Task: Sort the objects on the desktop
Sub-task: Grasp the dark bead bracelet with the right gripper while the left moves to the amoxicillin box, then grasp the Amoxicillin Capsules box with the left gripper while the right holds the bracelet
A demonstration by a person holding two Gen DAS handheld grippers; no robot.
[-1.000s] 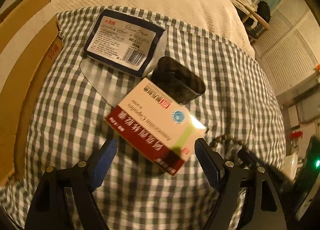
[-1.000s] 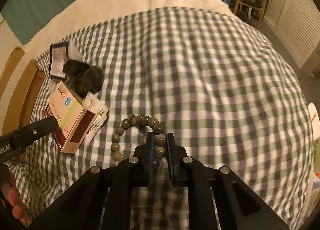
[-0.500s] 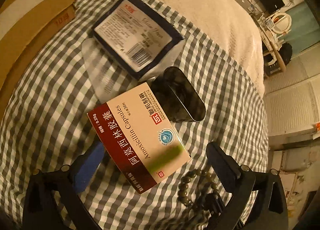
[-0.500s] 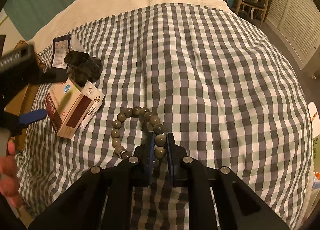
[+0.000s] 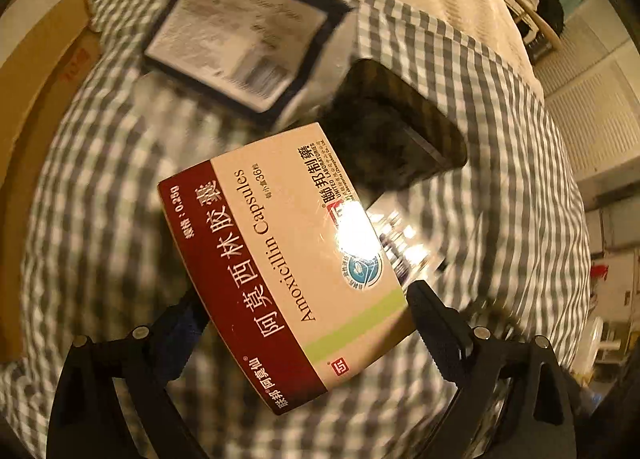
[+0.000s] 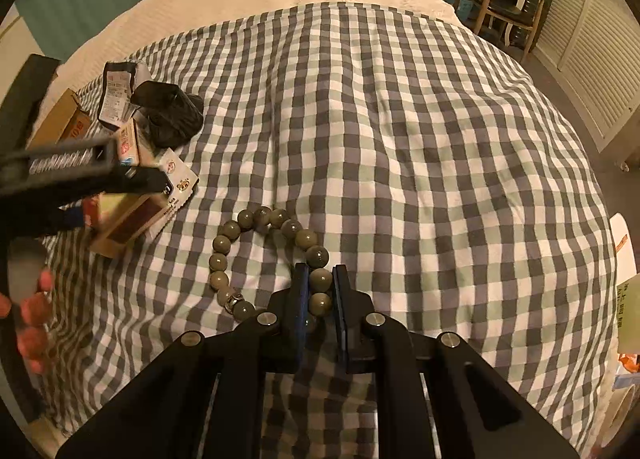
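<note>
Fingers of my left gripper straddle the Amoxicillin capsule box, one at each long edge; I can't tell if they're actually clamped. Box sits tilted over the checked cloth, corner just beside the black case, near the tissue packet. Risk: a light edge grip lets the box pivot or drop, knocking the case. My right gripper pinches one bead of the bead bracelet, rest lying on cloth. Risk: round bead squirts out, or the loop swings and snags on lifting.
</note>
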